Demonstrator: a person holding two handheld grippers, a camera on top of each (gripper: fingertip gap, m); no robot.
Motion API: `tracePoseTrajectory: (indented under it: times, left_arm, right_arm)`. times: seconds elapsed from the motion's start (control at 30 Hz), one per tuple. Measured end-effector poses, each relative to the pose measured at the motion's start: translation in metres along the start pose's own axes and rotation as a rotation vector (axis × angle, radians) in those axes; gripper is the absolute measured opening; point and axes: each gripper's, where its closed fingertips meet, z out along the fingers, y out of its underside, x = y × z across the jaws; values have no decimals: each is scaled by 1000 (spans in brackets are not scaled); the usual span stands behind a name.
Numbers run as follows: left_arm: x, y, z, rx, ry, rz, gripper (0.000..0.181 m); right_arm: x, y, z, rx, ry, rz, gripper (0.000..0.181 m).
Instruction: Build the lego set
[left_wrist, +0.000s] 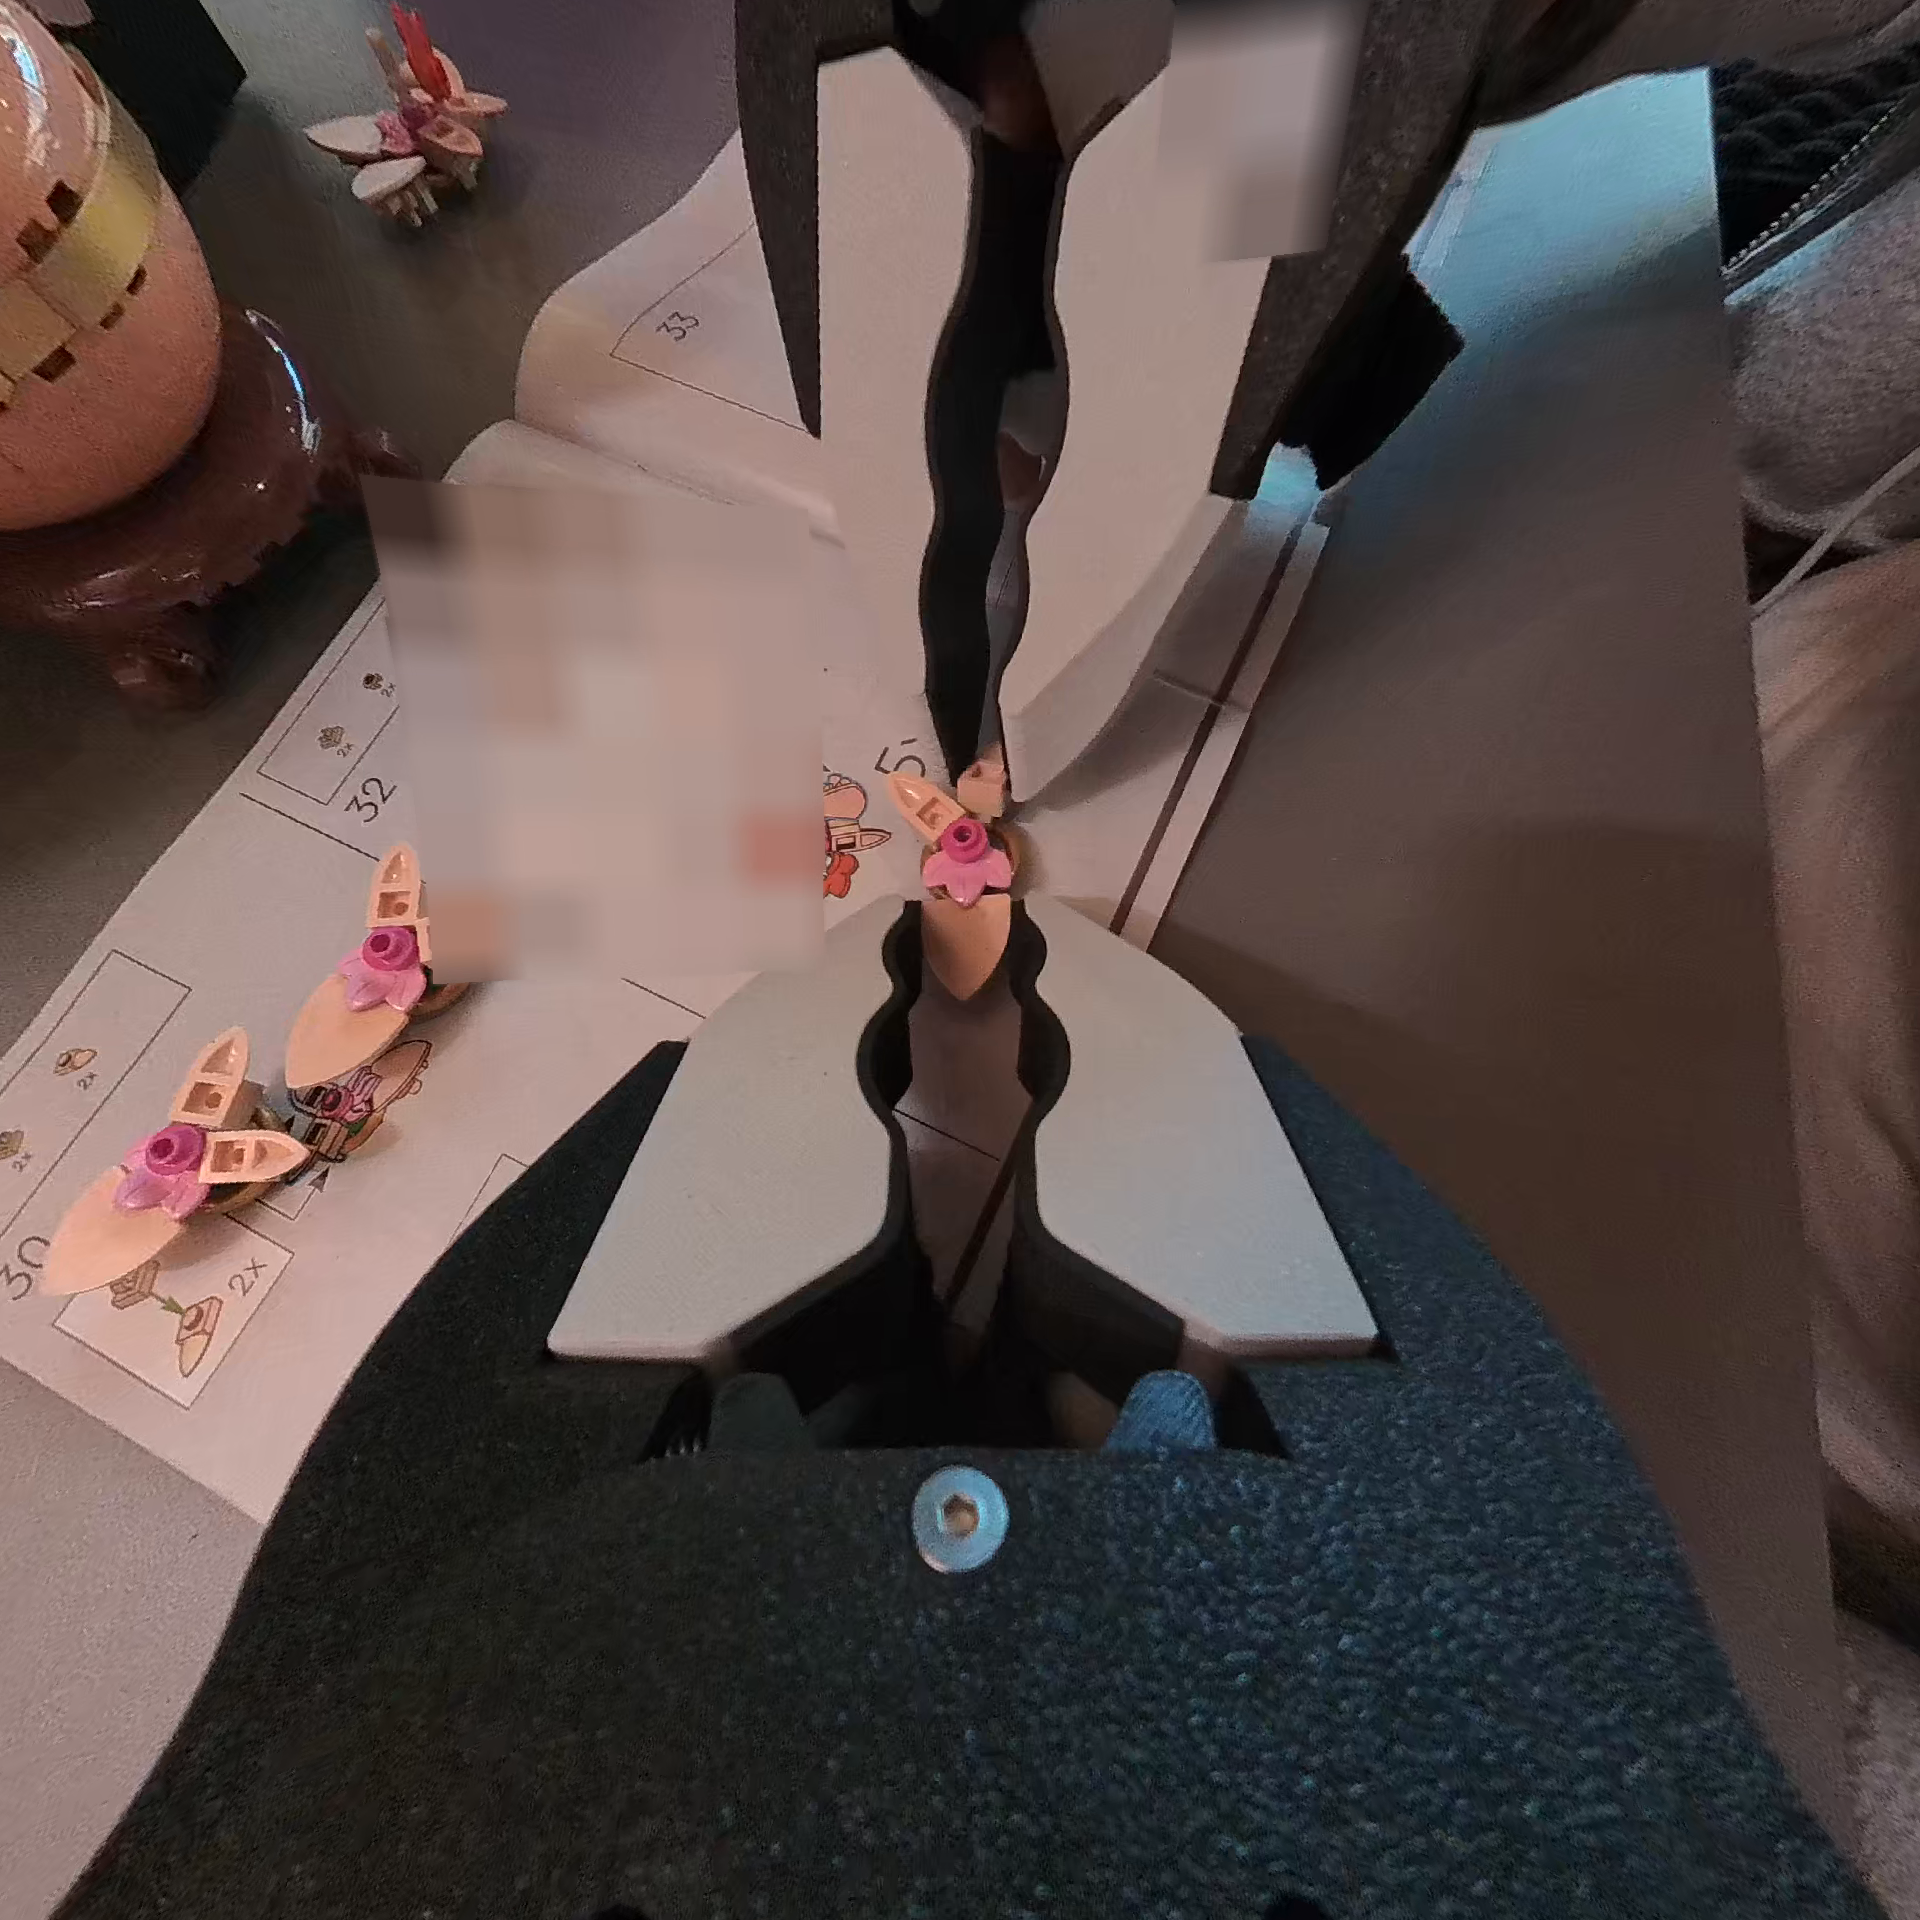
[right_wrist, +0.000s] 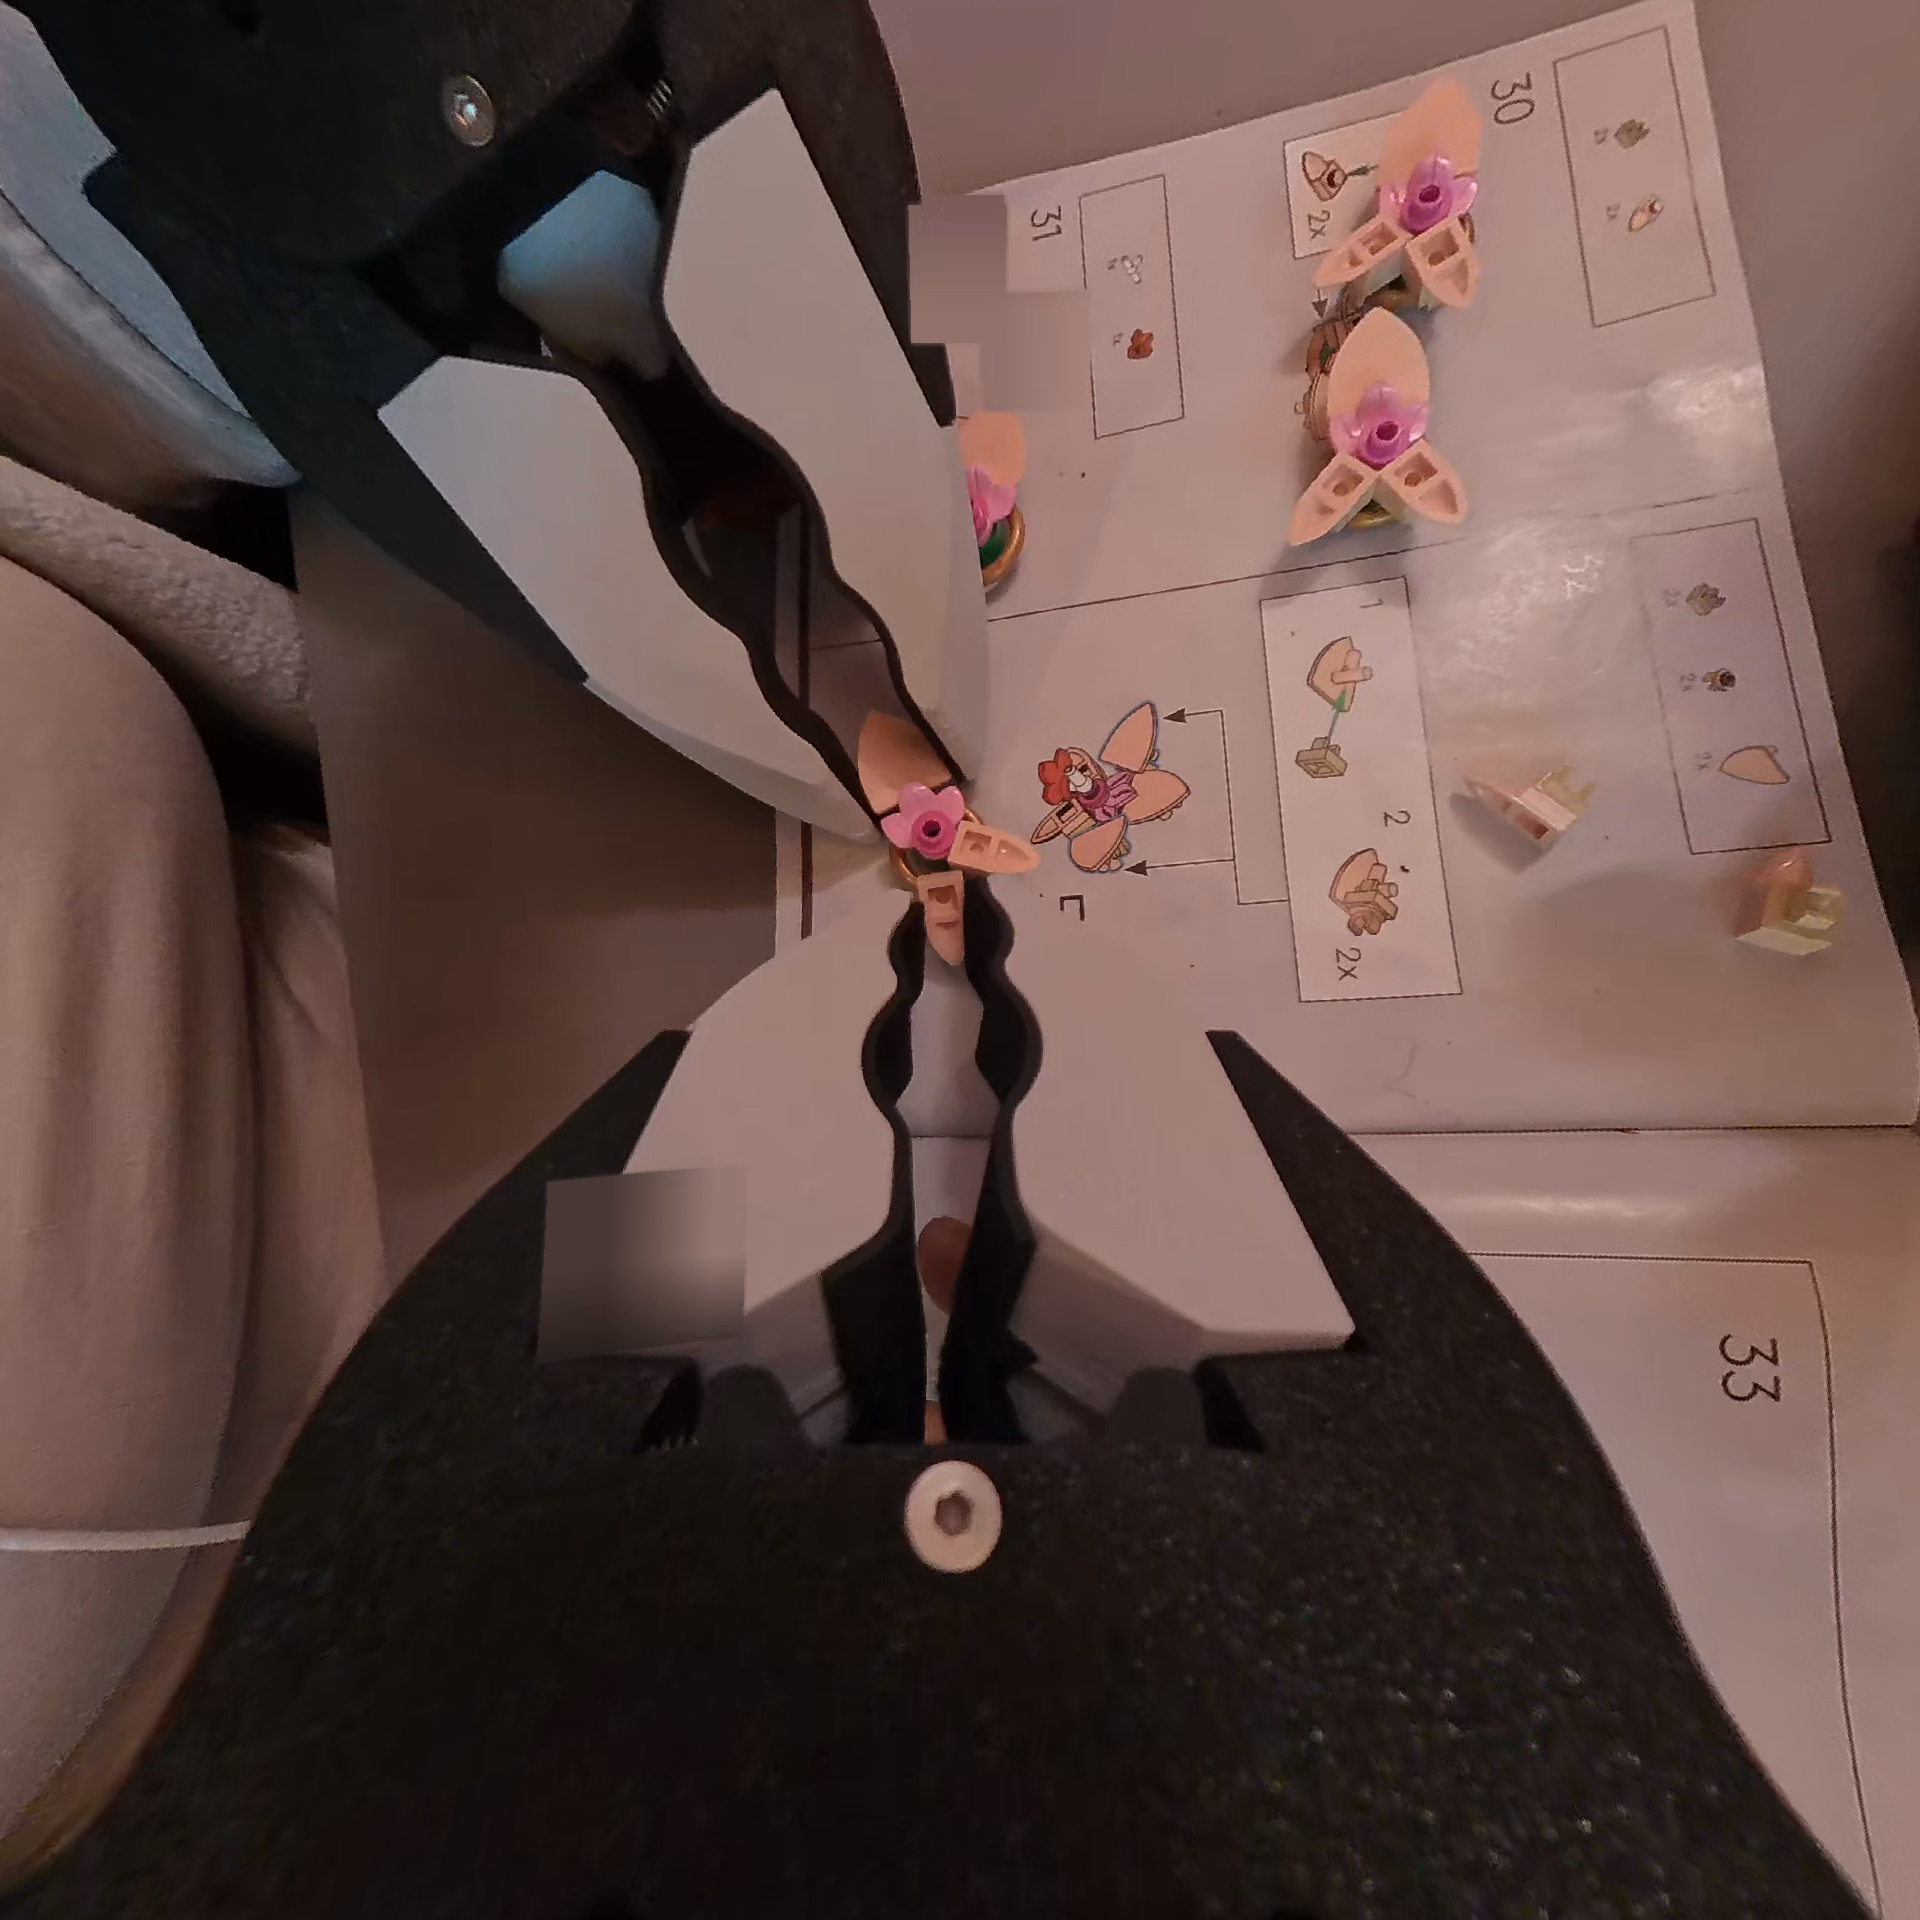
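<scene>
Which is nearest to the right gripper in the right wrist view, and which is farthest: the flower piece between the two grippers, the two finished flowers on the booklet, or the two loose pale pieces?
1. Flower piece, at the right gripper tips.
2. Loose pale pieces, right, on the booklet.
3. Finished flowers, upper right.

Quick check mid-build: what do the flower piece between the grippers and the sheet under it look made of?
Flower assembly: hard moulded plastic, it seems; crisp edges, a stud on the pink centre, pale petals with a slight sheen. Instruction sheet: glossy printed paper, showing glare patches and a fold.
</scene>
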Motion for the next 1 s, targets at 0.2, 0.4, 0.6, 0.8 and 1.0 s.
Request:
tracePoseTrajectory:
  times: [0.2, 0.4, 0.6, 0.8, 1.0]
  left_arm:
    - [0, 0, 0, -1, -5, -1, 15]
    - [1, 0, 0, -1, -5, 0, 15]
    - [1, 0, 0, 0, 0, -2, 15]
    - [1, 0, 0, 0, 1, -3, 15]
    - [1, 0, 0, 0, 6, -9, 15]
  right_arm:
    - [0, 0, 0, -59, 58, -19, 7]
    - [0, 0, 0, -102, 120, -43, 7]
    - [0, 1, 1, -118, 142, -44, 7]
    - [0, 1, 2, -138, 145, -54, 7]
    - [0, 1, 3, -154, 147, -56, 7]
